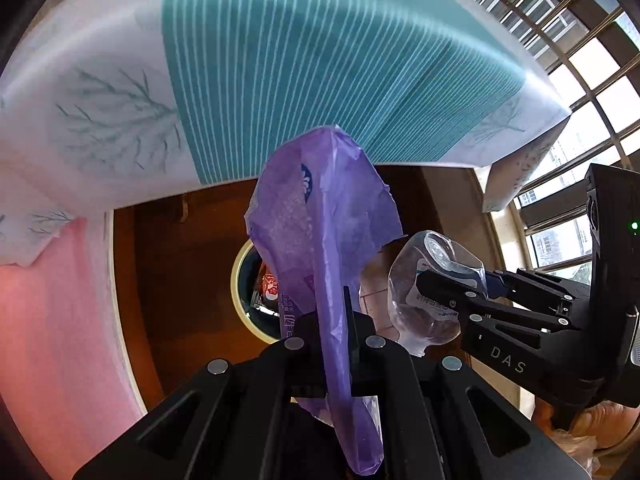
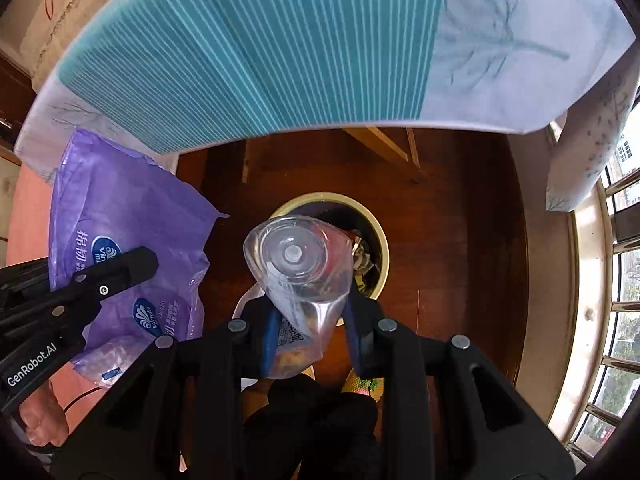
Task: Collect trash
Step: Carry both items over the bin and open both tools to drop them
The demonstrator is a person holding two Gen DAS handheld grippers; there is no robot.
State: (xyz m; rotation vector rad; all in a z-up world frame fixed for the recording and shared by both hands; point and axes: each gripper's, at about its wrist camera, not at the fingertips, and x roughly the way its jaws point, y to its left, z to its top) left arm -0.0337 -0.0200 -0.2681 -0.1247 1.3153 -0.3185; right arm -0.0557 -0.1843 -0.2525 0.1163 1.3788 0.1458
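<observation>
Two pieces of trash are already in hand and both hang over the floor beside the tabletop (image 2: 248, 52), whose striped teal cloth shows nothing lying on it in the part that either view covers. The left tool (image 1: 332, 340) is closed on a purple plastic wrapper (image 1: 320, 224), pinched low down so that most of the film stands up and flops beyond the fingertips. The right tool (image 2: 310, 332) is clamped on a crushed clear plastic bottle (image 2: 300, 264), gripped around its body with the base pointing away from the camera. Below, on the dark wooden floor, stands a round bin (image 2: 382, 248) with a pale rim and some scraps already inside. In the right wrist view the bottle hangs more or less in line with the bin's opening; the wrapper sits off to the left of it, beside the bottle. Judging from this, the picking-up is done for these two items and the dropping is what remains: each tool has to open over the bin. Whether more trash is left elsewhere cannot be told.
</observation>
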